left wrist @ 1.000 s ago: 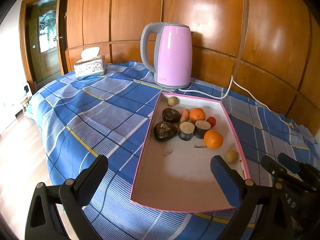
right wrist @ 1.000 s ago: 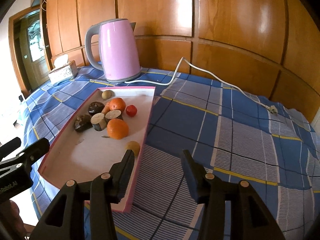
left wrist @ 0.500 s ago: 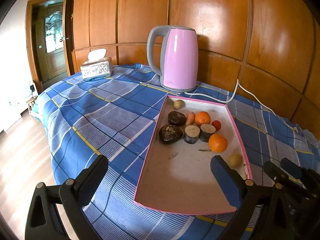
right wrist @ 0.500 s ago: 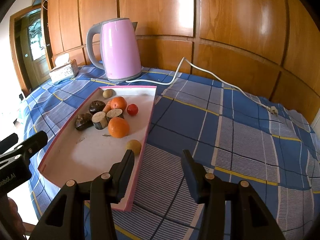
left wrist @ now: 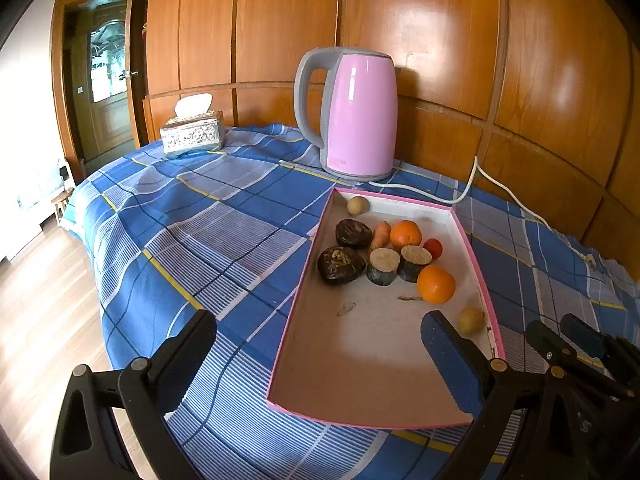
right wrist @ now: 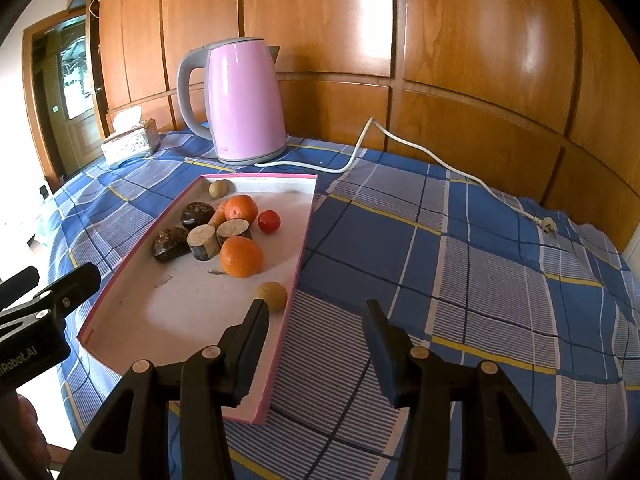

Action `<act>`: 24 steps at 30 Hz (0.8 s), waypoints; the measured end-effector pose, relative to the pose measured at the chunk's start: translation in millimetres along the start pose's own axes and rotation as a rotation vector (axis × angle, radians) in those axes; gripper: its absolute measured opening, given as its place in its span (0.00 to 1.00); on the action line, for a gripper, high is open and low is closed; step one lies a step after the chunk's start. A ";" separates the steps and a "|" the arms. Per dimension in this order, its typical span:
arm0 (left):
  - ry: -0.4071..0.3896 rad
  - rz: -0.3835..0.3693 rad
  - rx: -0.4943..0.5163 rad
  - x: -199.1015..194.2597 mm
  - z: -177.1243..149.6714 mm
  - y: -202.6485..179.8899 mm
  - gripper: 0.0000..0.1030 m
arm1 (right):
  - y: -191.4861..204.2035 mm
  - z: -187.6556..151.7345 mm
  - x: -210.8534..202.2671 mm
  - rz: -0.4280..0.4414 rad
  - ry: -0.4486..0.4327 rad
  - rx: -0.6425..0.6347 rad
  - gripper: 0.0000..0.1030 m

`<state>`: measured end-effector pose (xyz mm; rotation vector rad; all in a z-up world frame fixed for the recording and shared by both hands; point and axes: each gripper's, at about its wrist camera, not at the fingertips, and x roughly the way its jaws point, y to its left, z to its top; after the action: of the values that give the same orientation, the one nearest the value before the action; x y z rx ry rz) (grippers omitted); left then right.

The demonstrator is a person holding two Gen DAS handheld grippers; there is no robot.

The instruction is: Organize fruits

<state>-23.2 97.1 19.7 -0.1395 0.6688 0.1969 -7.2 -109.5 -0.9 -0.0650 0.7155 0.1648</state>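
Pink-rimmed tray (left wrist: 472,246) on checked bench cloth holds all fruit — two oranges (left wrist: 436,284), tomato (right wrist: 269,221), small round fruits, dark pieces clustered at far end. Left tool (left wrist: 316,346) and right tool (right wrist: 316,322) both agape, empty, hovering at near edge. Fits sorting pending or finished — cannot tell which.

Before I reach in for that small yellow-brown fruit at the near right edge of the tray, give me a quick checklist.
1. Right gripper open and empty: ok.
2. Left gripper open and empty: ok.
3. Small yellow-brown fruit free of neighbours: ok, apart from the near orange.
4. Room around it: not ok, it lies close against the tray's pink right wall.
5. Path clear: ok, the right gripper's left finger is just short of it.
6. Where the fruit should go: cannot tell.
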 end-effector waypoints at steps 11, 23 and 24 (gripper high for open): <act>0.002 -0.003 -0.006 -0.1 0.8 0.0 1.00 | 0.9 0.3 0.1 -0.001 -0.001 -0.004 0.48; 0.008 -0.007 -0.005 1.2 1.0 -0.1 1.00 | 1.5 0.8 -0.1 -0.002 -0.001 -0.008 0.48; 0.007 -0.007 -0.004 1.2 0.9 -0.1 1.00 | 1.6 0.9 -0.1 -0.002 -0.001 -0.009 0.48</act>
<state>-21.7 97.3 19.7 -0.1468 0.6752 0.1913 -7.0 -107.8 -0.1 -0.0739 0.7135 0.1655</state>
